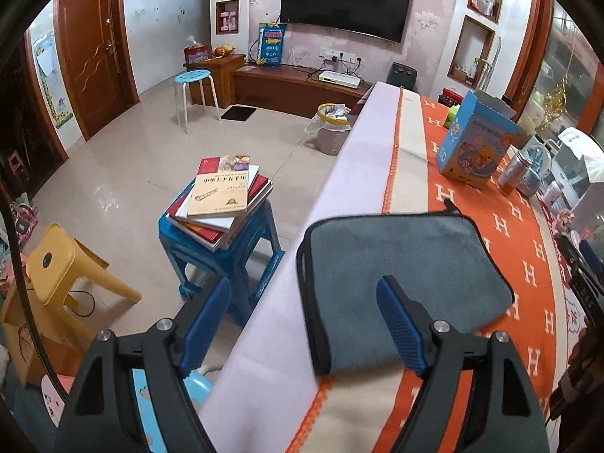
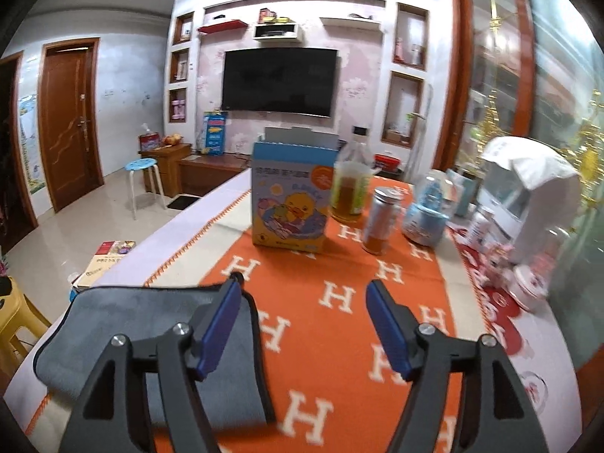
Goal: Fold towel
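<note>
Lying flat near the surface [image 1: 377, 143] edge, the grey towel [image 1: 400, 249] looks already doubled, while the left tool [image 1: 304, 321] and right tool [image 2: 304, 324] hover over it, both gaping and empty, probably sizing up another fold.

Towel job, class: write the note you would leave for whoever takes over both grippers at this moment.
Left gripper: open, over the towel's left edge, holding nothing.
Right gripper: open, over the towel's right edge, holding nothing.
Towel: grey, flat near the table's edge, on the orange cloth. It looks folded at least once, with stacked edges on the left.
Left to do: judge whether another fold is needed; if so, grip an edge and fold it over.
</note>
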Available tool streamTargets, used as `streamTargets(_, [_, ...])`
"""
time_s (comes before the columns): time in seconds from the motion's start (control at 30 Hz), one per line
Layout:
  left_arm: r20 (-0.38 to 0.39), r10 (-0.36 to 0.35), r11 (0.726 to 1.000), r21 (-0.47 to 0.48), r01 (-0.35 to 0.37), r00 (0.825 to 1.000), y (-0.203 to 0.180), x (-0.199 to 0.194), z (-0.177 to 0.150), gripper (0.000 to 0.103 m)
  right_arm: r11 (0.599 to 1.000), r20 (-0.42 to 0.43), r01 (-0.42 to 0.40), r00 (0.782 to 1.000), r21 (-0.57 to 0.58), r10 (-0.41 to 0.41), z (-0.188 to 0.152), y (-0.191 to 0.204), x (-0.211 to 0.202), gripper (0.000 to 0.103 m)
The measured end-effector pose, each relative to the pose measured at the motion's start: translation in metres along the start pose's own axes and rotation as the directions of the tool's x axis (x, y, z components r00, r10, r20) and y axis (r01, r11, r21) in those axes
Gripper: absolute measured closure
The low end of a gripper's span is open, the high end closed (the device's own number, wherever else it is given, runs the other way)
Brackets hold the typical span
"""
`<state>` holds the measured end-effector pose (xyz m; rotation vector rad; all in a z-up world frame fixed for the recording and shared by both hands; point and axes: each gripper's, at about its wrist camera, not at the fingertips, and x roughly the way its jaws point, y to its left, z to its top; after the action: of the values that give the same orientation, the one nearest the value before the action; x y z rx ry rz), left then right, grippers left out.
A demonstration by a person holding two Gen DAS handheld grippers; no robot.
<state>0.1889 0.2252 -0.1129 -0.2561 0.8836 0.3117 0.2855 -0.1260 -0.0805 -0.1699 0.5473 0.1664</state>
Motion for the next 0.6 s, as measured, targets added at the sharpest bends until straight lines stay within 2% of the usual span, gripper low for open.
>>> streamTargets(0.27, [0.026, -0.023, 0.996, 0.090, 0.021, 0.999, 0.005, -0.043, -0.034, 0.023, 0.995, -0.026, 0.079, 0.997, 0.066, -0.078, -0.032, -0.005, -0.083, 0.026])
streamTargets(0.43, [0.041, -0.057, 0.987, 0.150, 0.051, 0.998, -0.005, -0.069, -0.052, 0.021, 0.982, -0.063, 0.127, 0.991, 0.140, -0.119, -0.058, -0.011, -0.131, 0.025])
streamTargets(0.6, [0.028, -0.120, 0.974, 0.197, 0.112, 0.992, -0.018, -0.090, -0.066, 0.020, 0.966, -0.098, 0.187, 0.980, 0.177, -0.172, -0.081, -0.020, -0.166, 0.025])
